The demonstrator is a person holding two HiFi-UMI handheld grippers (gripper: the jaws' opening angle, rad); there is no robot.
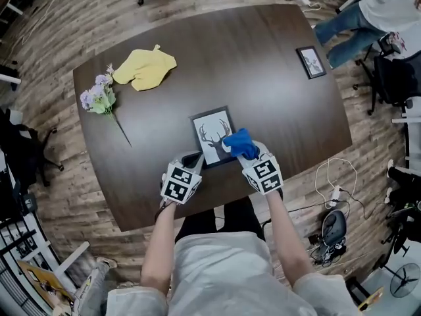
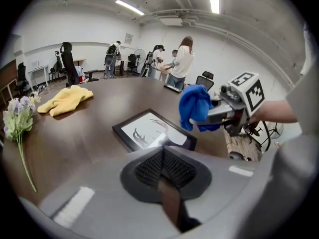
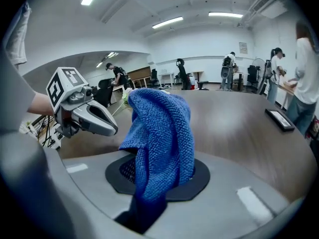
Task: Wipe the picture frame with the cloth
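A black picture frame (image 1: pixel 214 135) with a deer-antler print lies flat near the table's front edge; the left gripper view shows this frame (image 2: pixel 149 131) just ahead of the jaws. My right gripper (image 1: pixel 247 155) is shut on a blue cloth (image 1: pixel 240 142), which hangs bunched just above the frame's right side. In the right gripper view the cloth (image 3: pixel 159 128) rises out of the jaws and hides the frame. My left gripper (image 1: pixel 191 158) is shut at the frame's near left corner, pads together with nothing seen between them. I cannot tell whether it touches the frame.
On the dark wooden table (image 1: pixel 263 78), a yellow cloth (image 1: pixel 145 68) and a sprig of artificial flowers (image 1: pixel 99 99) lie at the far left. A small second frame (image 1: pixel 310 62) lies at the far right. People stand beyond the table's right edge (image 1: pixel 368 12).
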